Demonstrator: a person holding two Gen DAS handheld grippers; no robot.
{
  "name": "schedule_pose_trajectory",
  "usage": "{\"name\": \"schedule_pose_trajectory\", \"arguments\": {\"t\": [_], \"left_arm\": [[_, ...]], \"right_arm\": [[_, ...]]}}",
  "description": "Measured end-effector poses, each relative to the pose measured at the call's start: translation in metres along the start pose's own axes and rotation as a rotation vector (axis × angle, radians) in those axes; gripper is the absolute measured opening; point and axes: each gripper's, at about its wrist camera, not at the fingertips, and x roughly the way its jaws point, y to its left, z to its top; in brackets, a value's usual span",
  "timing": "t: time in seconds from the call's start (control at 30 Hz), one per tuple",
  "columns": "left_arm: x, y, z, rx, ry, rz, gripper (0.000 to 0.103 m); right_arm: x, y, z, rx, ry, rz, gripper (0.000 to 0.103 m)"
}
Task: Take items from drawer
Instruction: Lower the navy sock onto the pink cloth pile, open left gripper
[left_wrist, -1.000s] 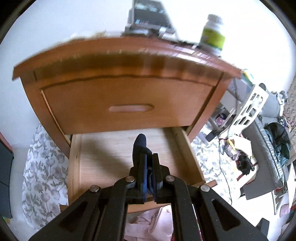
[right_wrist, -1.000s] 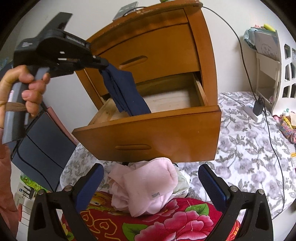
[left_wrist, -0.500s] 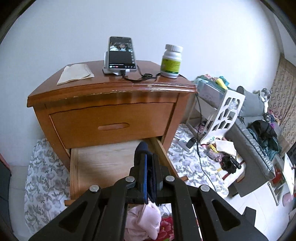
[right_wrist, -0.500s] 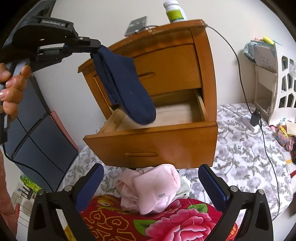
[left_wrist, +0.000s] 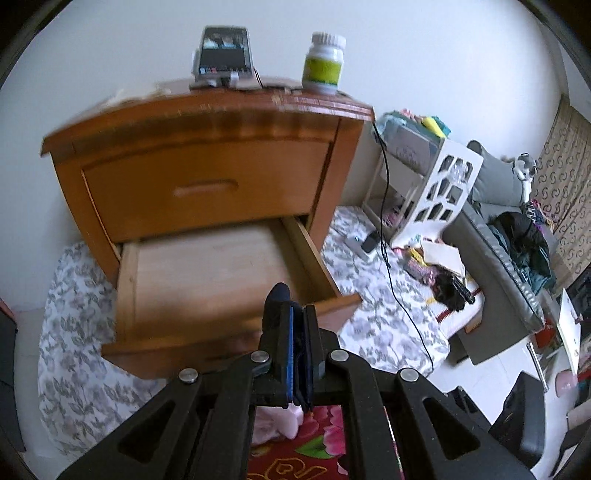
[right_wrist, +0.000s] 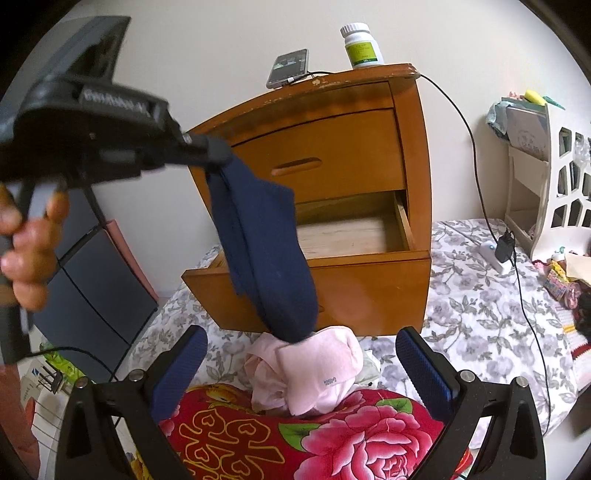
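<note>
A navy sock (right_wrist: 266, 247) hangs from my left gripper (right_wrist: 218, 157), which is shut on its cuff; its toe dangles in front of the open lower drawer (right_wrist: 354, 236), just above a pink cloth (right_wrist: 317, 369). In the left wrist view the sock (left_wrist: 277, 299) pokes up between the pressed pads of the left gripper (left_wrist: 298, 325), over the front rim of the bare wooden drawer (left_wrist: 207, 273). My right gripper (right_wrist: 299, 363) stands open low in front, its blue pads on either side of the pink cloth, touching nothing.
The wooden nightstand (right_wrist: 332, 147) carries a phone (right_wrist: 288, 68) and a white pill bottle (right_wrist: 362, 46); its upper drawer is closed. A red flowered cloth (right_wrist: 314, 435) lies under the pink pile. A black cable (right_wrist: 491, 229), a white shelf (right_wrist: 546, 184) and clutter sit to the right.
My left gripper has drawn back and up from the drawer with the sock, which now hangs nearer the pink cloth. The right gripper has risen a little and stays open.
</note>
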Motion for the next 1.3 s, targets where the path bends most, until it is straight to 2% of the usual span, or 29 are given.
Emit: {"name": "schedule_pose_trajectory", "arguments": {"t": [0.2, 0.4, 0.63, 0.9, 1.13, 1.3], "left_arm": [[0.028, 0.003, -0.016, -0.047, 0.053, -0.04, 0.004], [0.058, 0.018, -0.031, -0.075, 0.099, -0.012, 0.004], [0.09, 0.055, -0.072, -0.131, 0.141, 0.091, 0.005], [0.118, 0.095, -0.106, -0.215, 0.177, 0.15, 0.005], [0.16, 0.128, -0.137, -0.351, 0.266, 0.143, 0.005], [0.171, 0.138, -0.154, -0.395, 0.298, 0.152, 0.005]], "right_arm": [[0.001, -0.004, -0.002, 0.012, 0.006, -0.006, 0.103], [0.007, -0.013, -0.005, 0.03, 0.027, -0.023, 0.103], [0.015, -0.012, -0.008, 0.029, 0.058, -0.028, 0.103], [0.027, -0.003, -0.013, 0.0, 0.102, -0.04, 0.103], [0.041, 0.005, -0.02, -0.025, 0.148, -0.049, 0.103], [0.049, 0.003, -0.024, -0.023, 0.177, -0.069, 0.103]]}}
